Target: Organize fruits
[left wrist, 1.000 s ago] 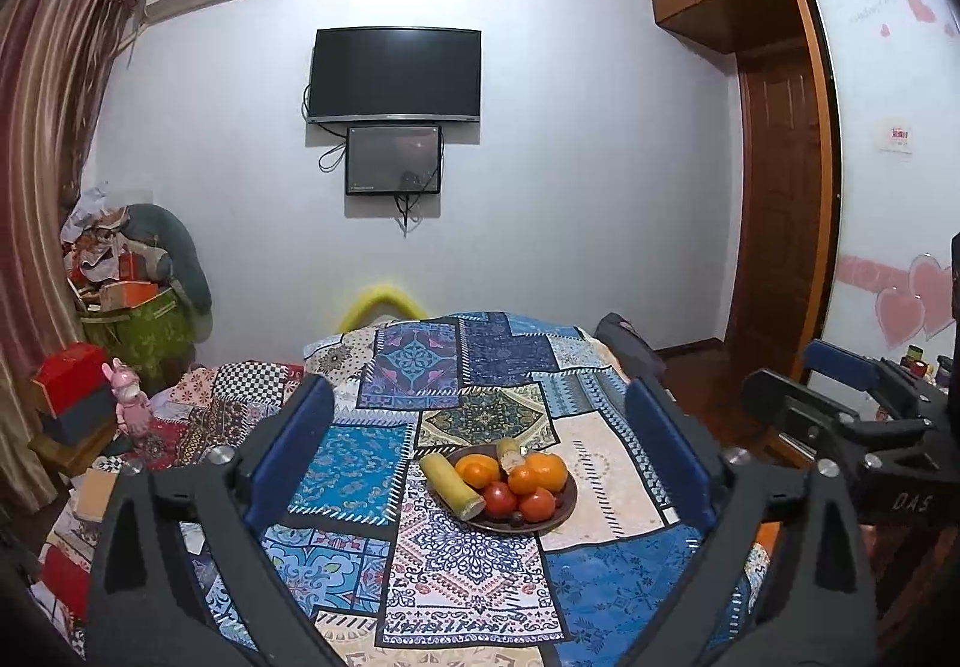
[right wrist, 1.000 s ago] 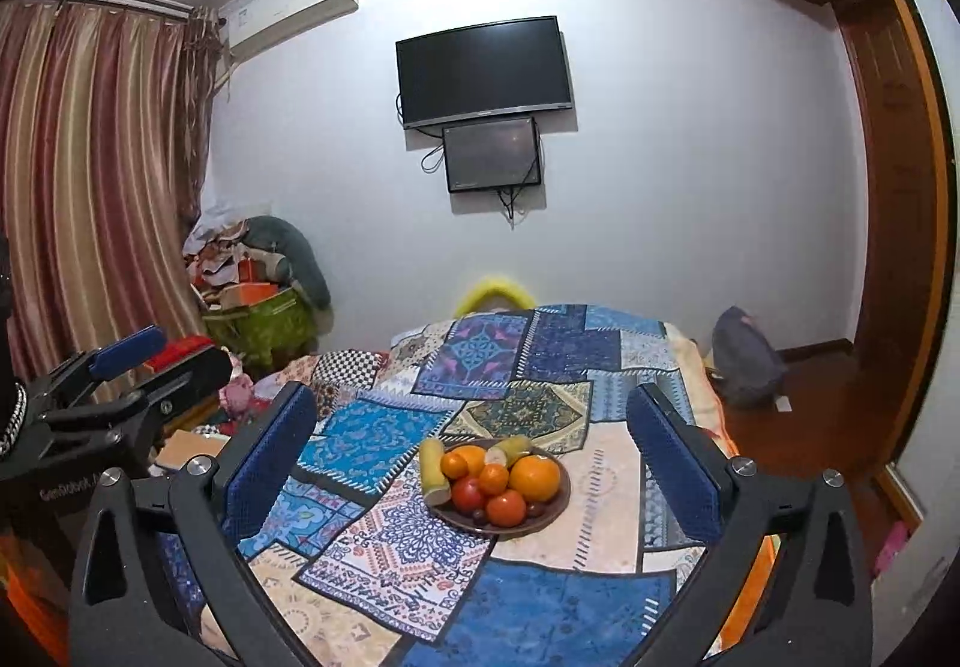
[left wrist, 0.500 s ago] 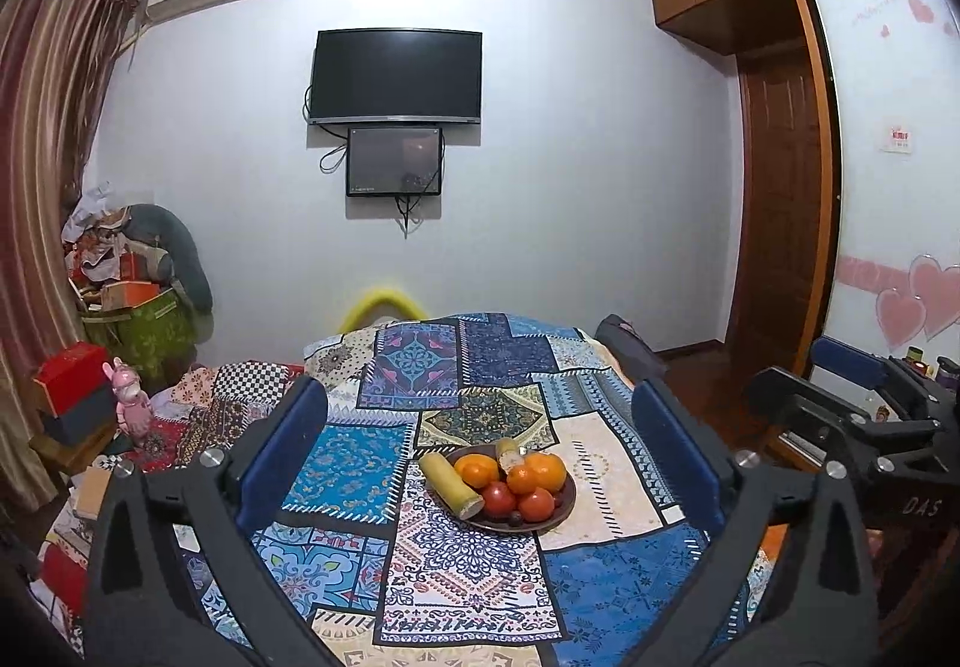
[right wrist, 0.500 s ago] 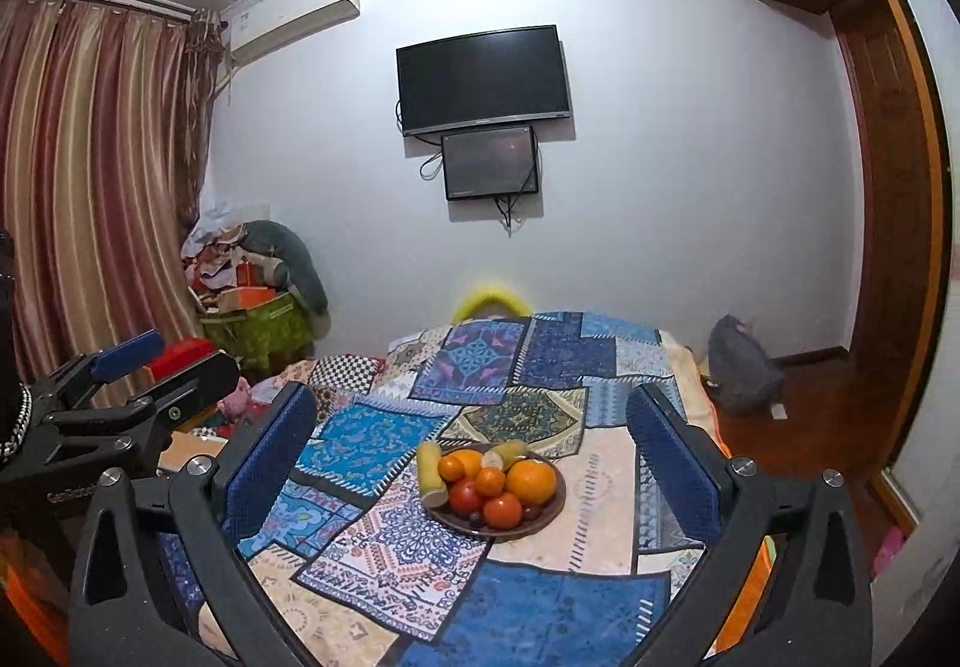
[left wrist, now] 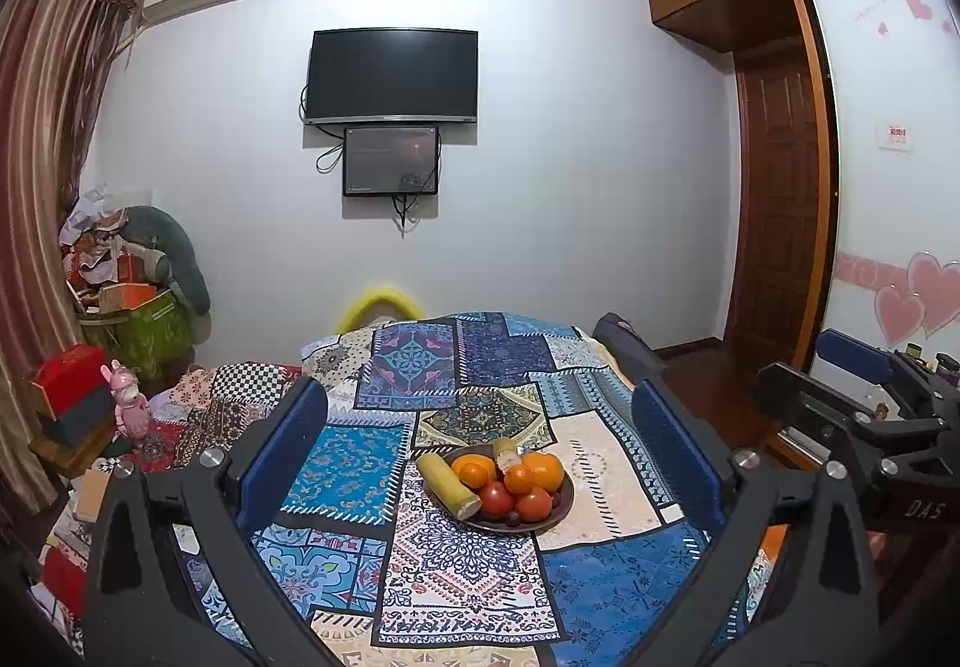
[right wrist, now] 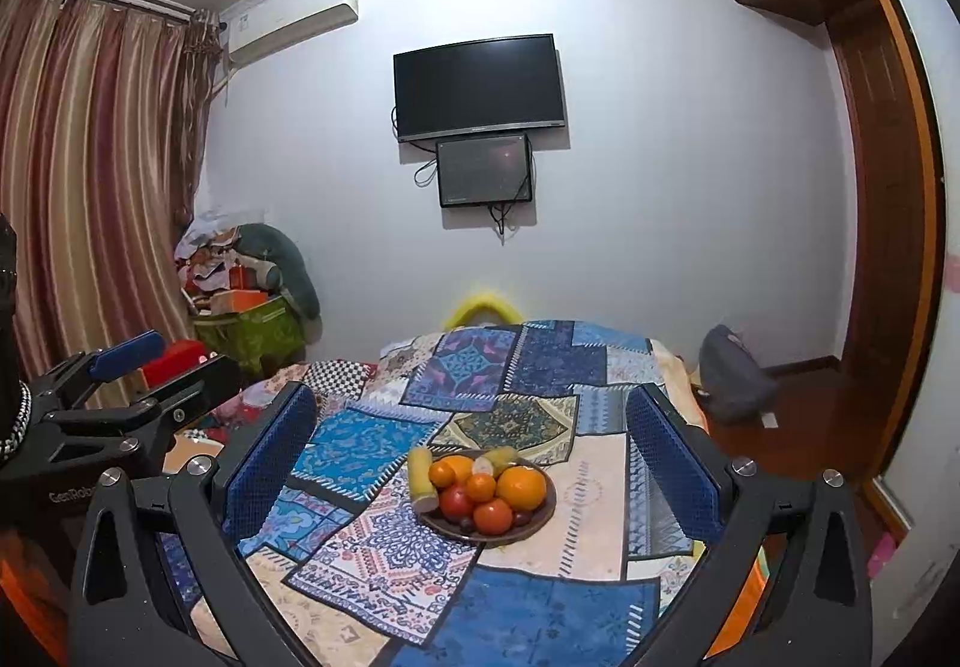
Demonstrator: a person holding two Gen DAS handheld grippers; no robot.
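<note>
A dark brown bowl [left wrist: 558, 511] [right wrist: 540, 514] sits on a patchwork-covered table [left wrist: 606, 583] [right wrist: 540, 613]. It holds oranges [left wrist: 543, 470] [right wrist: 521, 485], red tomatoes [left wrist: 533, 504] [right wrist: 493, 516], a yellow-green sugarcane piece [left wrist: 447, 484] [right wrist: 421, 478] and a banana piece [left wrist: 507, 454] [right wrist: 489, 461]. My left gripper [left wrist: 477, 448] is open and empty, held back from the bowl. My right gripper [right wrist: 471, 442] is open and empty too, also short of the bowl. Each gripper shows at the side of the other's view.
A TV [left wrist: 391, 75] and a small screen hang on the far wall. Piled boxes and bags [left wrist: 129, 301] stand at the left by the curtain. A wooden door [left wrist: 774, 223] and a dark bag [right wrist: 729, 379] on the floor are at the right.
Both grippers have tilted or moved slightly, so the bowl sits a little differently in each view. Both stay open and empty. The fruit has not moved.
</note>
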